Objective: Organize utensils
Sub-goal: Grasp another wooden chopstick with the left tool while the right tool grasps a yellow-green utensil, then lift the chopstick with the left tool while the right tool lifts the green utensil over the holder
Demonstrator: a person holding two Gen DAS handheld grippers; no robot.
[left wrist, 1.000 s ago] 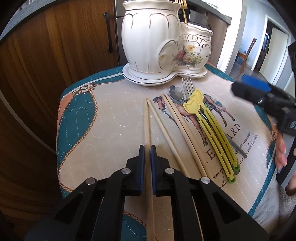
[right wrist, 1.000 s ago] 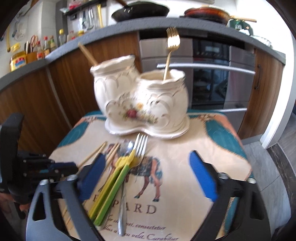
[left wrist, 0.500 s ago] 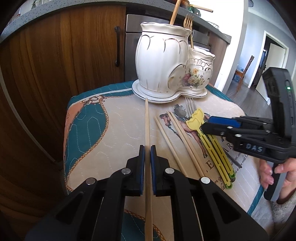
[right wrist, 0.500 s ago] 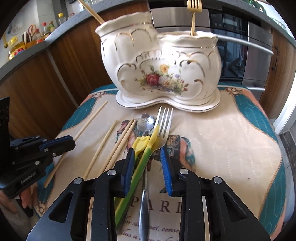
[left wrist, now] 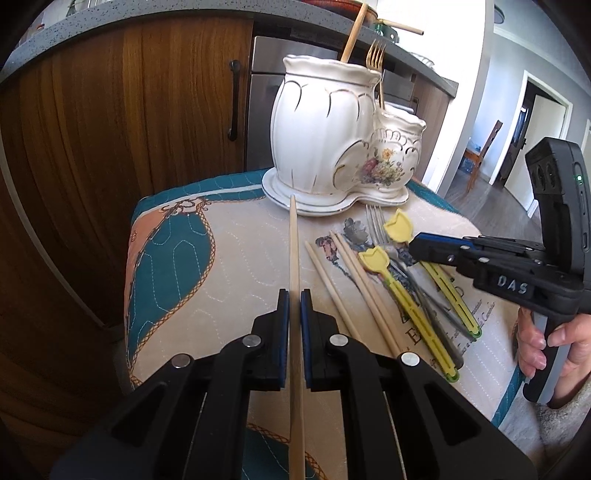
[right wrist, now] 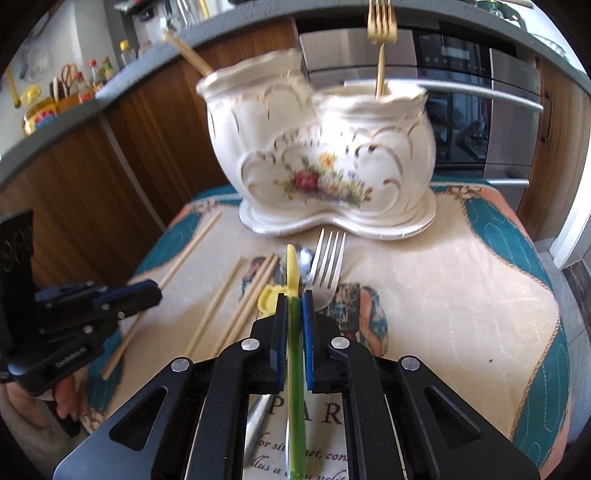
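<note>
Right gripper (right wrist: 294,295) is closing on yellow-green utensil (right wrist: 295,369).

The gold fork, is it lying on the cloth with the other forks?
No, the gold fork stands upright in the smaller pot of the white holder.

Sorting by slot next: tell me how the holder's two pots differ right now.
Tall pot: higher and fluted, with a wooden stick leaning out of it. Short pot: lower and rounder, with a gold fork standing in it. The flower painting sits mostly on the short one. Both are cream with gold trim and share one base.
</note>
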